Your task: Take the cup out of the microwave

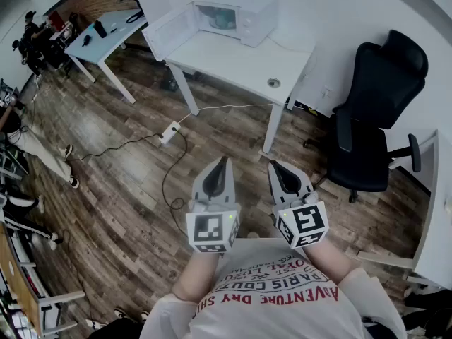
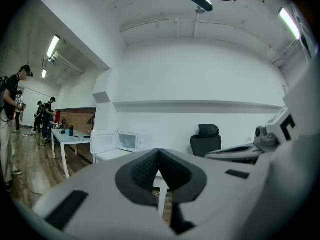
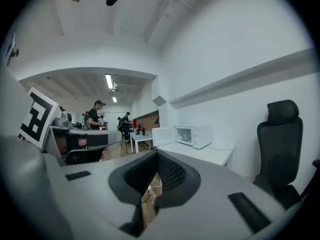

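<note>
Head view: two grey plastic grippers, each carrying one marker cube, point forward over the brown wood-plank floor (image 1: 127, 189). The left gripper (image 1: 224, 162) and the right gripper (image 1: 272, 165) both have their jaws pressed together, with nothing between them. Ahead stands one white rectangular desk (image 1: 233, 58). One boxy white microwave (image 1: 247, 16) sits by the desk's far edge, toward its far left corner, with its door swung wide open to the left. Inside it is one pale teal cup (image 1: 222, 21), well apart from both grippers. One black office chair (image 1: 378, 111) stands off the desk's right edge. A second white desk (image 1: 106, 37) stands further left. One white power strip (image 1: 169, 131) lies on the floor near the first desk's front left leg.

Left gripper view: the left gripper's (image 2: 159, 152) jaws meet at the tips and hold nothing. Beyond them are the open microwave (image 2: 127, 141) and the office chair (image 2: 206, 139).

Right gripper view: the right gripper's (image 3: 157, 154) jaws are likewise together and empty. The microwave (image 3: 192, 135) sits on the desk (image 3: 210, 154), with a faint teal shape inside it. The office chair (image 3: 280, 144) is at the right.
</note>
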Available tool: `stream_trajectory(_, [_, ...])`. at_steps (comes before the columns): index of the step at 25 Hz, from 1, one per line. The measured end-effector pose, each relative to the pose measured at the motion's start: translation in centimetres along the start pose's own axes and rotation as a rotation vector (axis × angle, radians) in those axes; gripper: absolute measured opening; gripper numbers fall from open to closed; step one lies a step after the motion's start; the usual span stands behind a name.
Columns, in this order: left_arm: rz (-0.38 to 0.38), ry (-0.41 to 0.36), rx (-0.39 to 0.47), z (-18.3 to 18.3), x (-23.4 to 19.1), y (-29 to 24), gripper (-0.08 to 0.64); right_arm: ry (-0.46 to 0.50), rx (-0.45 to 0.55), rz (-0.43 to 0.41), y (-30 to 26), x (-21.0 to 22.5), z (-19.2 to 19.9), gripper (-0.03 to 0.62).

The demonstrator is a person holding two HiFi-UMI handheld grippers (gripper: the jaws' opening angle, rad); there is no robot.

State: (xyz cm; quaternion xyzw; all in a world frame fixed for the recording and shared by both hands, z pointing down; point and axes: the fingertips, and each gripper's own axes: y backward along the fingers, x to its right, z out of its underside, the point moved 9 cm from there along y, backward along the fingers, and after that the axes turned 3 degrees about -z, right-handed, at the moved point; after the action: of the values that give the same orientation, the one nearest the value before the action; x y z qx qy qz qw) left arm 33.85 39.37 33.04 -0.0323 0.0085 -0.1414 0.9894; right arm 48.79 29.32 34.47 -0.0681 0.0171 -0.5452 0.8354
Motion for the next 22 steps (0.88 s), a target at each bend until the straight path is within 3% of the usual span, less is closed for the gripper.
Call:
stream_trajectory(10, [0.035, 0.005, -0.018, 0.4, 0.6, -0.4, 0.006, -0.008, -0.012, 0.011, 0.0, 0.7, 0.3, 0.011])
stream_trajectory(22, [0.004, 0.023, -0.038, 1.2, -0.6, -1.3, 0.008, -0.036, -0.036, -0.018, -2.0, 0.9, 0.9, 0.011])
